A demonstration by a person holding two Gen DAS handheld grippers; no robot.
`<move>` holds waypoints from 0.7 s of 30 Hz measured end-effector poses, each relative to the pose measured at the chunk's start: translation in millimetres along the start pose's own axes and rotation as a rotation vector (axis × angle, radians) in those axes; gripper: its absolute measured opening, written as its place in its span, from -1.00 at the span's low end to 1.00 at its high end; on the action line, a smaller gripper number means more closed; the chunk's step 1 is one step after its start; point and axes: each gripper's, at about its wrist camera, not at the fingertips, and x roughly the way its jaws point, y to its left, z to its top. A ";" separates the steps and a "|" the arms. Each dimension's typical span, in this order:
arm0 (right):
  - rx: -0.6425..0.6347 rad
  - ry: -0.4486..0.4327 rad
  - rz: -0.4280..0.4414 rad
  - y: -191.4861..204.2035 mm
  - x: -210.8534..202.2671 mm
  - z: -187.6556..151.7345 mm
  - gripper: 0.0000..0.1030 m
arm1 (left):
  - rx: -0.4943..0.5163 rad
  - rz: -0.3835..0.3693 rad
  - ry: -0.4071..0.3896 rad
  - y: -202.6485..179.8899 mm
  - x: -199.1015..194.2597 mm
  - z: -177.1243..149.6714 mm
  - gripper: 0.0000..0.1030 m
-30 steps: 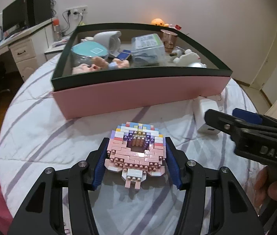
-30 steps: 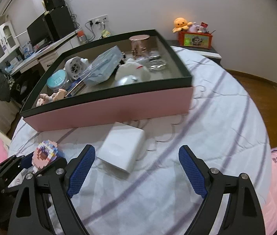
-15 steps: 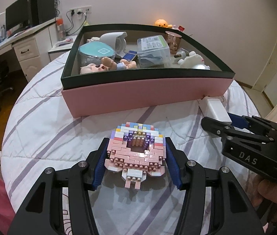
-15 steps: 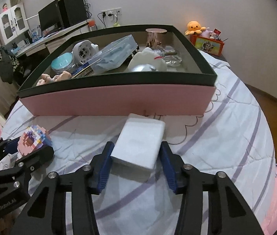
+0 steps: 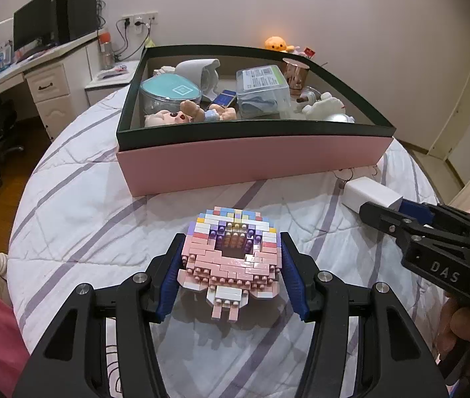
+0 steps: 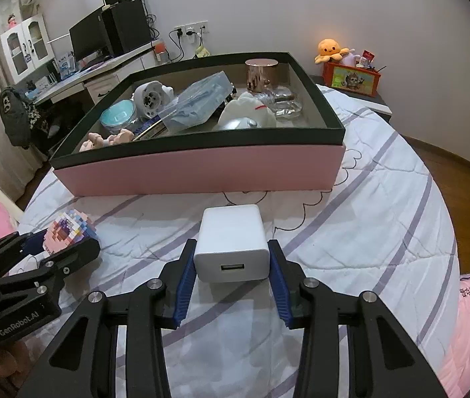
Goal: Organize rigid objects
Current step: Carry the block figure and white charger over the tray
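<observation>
Right wrist view: nearest me, the right gripper (image 6: pixel 231 273) has just been closing and now clamps the white charger (image 6: pixel 231 243) by its two sides, socket end facing back toward the hand, long axis pointing straight at the box (image 6: pixel 201 170). To its left the left gripper (image 5: pixel 231 277) is clamped on the pink brick toy (image 5: pixel 231 252), above the striped quilt (image 5: pixel 79 219). Both loads sit just short of the box's pink near wall, the charger the closer. Either must rise over that dark rim, I'd guess, then go forward among the things inside.
</observation>
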 end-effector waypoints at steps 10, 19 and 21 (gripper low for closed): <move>-0.034 0.013 -0.045 5.5 20.9 6.1 -0.16 | 0.002 0.001 0.003 -1.7 0.3 -0.9 0.07; -0.022 -0.016 0.015 4.8 -1.9 3.1 -0.21 | 0.000 0.006 -0.020 -0.4 -7.8 2.5 0.07; -0.022 -0.030 0.028 6.3 -10.0 5.5 -0.21 | -0.002 -0.005 -0.026 -0.6 -11.2 5.5 0.07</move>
